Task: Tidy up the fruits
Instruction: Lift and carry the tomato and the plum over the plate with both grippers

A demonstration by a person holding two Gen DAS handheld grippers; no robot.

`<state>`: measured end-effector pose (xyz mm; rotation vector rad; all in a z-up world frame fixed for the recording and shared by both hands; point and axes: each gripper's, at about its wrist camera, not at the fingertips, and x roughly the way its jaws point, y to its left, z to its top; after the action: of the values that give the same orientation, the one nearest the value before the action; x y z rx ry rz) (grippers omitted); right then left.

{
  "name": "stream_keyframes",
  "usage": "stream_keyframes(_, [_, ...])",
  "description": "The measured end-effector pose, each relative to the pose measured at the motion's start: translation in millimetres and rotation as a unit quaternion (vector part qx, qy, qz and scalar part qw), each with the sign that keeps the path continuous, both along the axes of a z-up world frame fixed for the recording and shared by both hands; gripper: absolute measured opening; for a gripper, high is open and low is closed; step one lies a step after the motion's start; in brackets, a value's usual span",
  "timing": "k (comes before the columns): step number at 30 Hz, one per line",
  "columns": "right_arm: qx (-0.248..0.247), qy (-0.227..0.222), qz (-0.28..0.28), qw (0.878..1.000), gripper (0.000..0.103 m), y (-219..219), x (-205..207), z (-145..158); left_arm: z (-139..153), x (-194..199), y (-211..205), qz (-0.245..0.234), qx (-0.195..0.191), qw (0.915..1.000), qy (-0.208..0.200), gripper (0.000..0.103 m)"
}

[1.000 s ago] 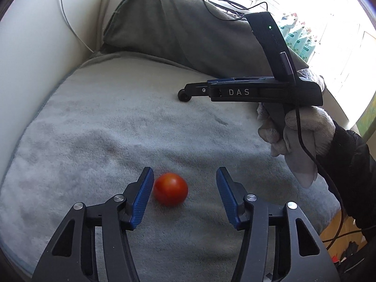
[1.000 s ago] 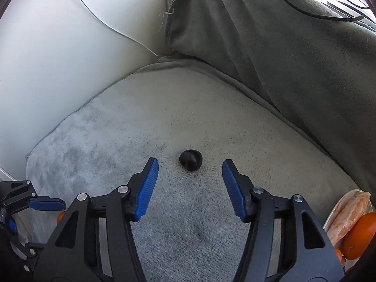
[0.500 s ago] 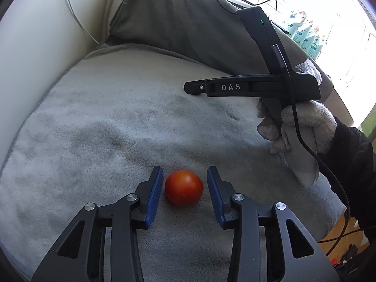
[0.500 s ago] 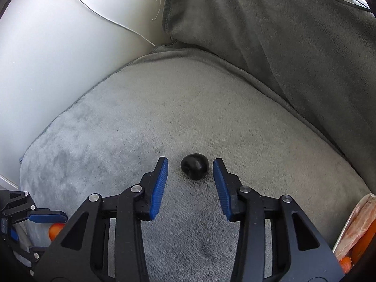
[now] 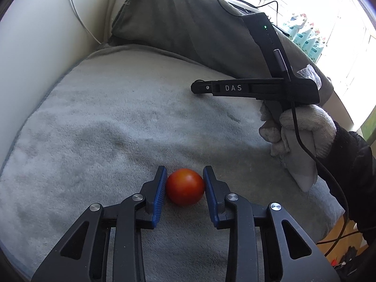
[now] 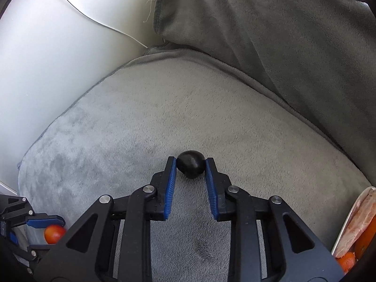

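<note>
A grey plush seat cushion (image 5: 117,129) fills both views, backed by a darker grey-green back cushion (image 6: 270,35) and a pale leather side wall (image 6: 47,47) with a thin white cable (image 6: 94,18) running across it.

The left tool (image 5: 185,183) lies low over the cushion, its blue-padded fingers (image 5: 160,188) pressed against both sides of a round red-orange tomato (image 5: 185,186); it looks clenched on the fruit, which rests on the plush. The right tool (image 6: 190,164) has its blue pads touching either side of a small, glossy black oval fruit (image 6: 190,164), caught at the very fingertips, so it too appears to be grasping, though only by a shallow hold. In the left view the right tool (image 5: 199,87) shows side-on, gripped by a white-gloved hand (image 5: 303,131), its tip near the far part of the cushion.

Further out, at the right edge of the right view, a white tray (image 6: 345,223) holds an orange fruit (image 6: 366,237) and a wrapped pinkish item (image 6: 362,211).

The step in hand seems to be the double pick. The next move probably calls for lifting both fruits clear of the soft pile and carrying them toward the tray, with firm but gentle pressure: the tomato could bruise, and the black fruit might slip from so shallow a grip.
</note>
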<state>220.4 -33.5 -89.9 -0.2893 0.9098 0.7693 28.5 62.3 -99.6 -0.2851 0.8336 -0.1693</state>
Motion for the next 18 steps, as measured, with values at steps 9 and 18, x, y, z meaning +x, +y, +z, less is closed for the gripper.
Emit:
stream_keyframes(9, [0.024,-0.016,-0.019,0.999,0.026,-34.1,-11.2,24.0,13.6,-2.1,-8.5,-0.012,-0.006,0.9998,-0.015,0.03])
stream_keyframes(18, [0.044,-0.04,-0.043,0.997,0.026,-80.1,-29.3,53.0,28.3,5.4,-32.7,-0.044,-0.014,0.9984,-0.031,0.03])
